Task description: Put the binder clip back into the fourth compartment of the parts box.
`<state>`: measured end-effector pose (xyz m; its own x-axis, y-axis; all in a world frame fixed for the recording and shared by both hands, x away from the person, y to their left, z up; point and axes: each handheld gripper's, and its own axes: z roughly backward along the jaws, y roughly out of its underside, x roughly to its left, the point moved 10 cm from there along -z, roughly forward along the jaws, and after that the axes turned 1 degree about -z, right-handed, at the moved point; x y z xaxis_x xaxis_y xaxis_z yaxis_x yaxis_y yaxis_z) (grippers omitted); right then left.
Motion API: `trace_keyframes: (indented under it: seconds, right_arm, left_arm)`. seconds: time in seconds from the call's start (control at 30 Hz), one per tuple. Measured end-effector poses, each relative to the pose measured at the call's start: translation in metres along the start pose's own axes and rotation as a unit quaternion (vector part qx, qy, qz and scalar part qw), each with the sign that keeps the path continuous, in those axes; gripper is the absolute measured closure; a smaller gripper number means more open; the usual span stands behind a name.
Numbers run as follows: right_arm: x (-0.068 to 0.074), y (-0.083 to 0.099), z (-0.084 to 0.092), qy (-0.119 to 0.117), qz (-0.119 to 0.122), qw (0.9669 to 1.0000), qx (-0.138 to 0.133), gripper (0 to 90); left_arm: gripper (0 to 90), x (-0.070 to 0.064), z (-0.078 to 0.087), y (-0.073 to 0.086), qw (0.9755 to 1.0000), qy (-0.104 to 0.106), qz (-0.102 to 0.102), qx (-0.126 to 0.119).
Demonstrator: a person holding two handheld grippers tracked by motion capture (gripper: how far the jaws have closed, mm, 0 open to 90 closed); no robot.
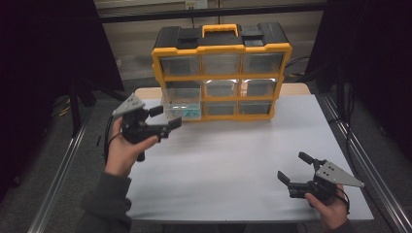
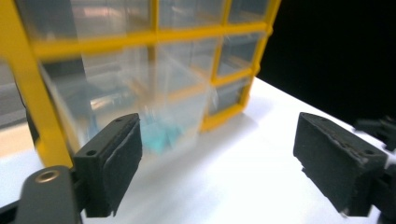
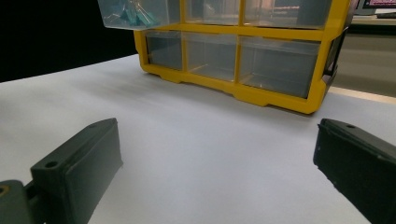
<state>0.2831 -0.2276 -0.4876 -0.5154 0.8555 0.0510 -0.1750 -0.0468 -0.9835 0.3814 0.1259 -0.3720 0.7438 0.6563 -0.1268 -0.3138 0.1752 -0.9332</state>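
A yellow and black drawer organizer (image 1: 221,46) stands at the back of the white table (image 1: 233,165). Its left middle clear drawer (image 1: 182,103) is pulled out and holds small teal pieces (image 1: 190,112). My left gripper (image 1: 167,116) hovers just in front of that drawer, open, with nothing between its jaws. The left gripper view shows the drawer (image 2: 140,93) and teal pieces (image 2: 156,137) blurred beyond the open left gripper (image 2: 217,163). My right gripper (image 1: 293,166) rests low at the table's front right, open and empty. In the right gripper view, the right gripper (image 3: 217,168) faces the organizer (image 3: 271,100) from a distance.
The organizer's other clear drawers are pushed in. Bare table lies between the two grippers. Metal rails (image 1: 63,170) run along both sides of the table, and dark curtains hang beyond them.
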Motion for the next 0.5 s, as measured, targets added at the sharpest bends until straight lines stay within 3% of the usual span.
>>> trace_keyframes:
  seconds: [0.1, 0.2, 0.27, 0.33, 0.43, 0.5]
  right_arm:
    - [0.000, 0.000, -0.001, 0.002, -0.003, 1.0000, -0.001, 0.5]
    - [0.000, 0.000, -0.001, 0.002, 0.001, 1.0000, 0.001, 0.5]
    - [0.001, 0.001, -0.001, -0.001, 0.001, 1.0000, 0.005, 0.5]
    - [0.002, 0.001, -0.001, -0.001, 0.000, 1.0000, 0.005, 0.5]
    - [0.002, 0.001, -0.002, -0.002, 0.004, 1.0000, 0.003, 0.5]
    - [0.003, 0.001, -0.002, -0.004, 0.003, 1.0000, 0.006, 0.5]
  left_arm:
    - [13.2, 0.003, 0.015, 0.037, 0.9998, -0.005, 0.018, -0.006]
    - [9.8, 0.011, 0.024, 0.074, 0.9992, -0.025, 0.033, -0.001]
    - [9.0, 0.014, 0.027, 0.095, 0.9983, -0.024, 0.052, -0.013]
    - [8.4, 0.017, 0.027, 0.115, 0.9980, -0.024, 0.059, -0.006]
    - [6.2, 0.021, 0.026, 0.124, 0.9981, -0.033, 0.052, -0.002]
    - [6.2, 0.020, 0.026, 0.124, 0.9987, -0.018, 0.047, -0.006]
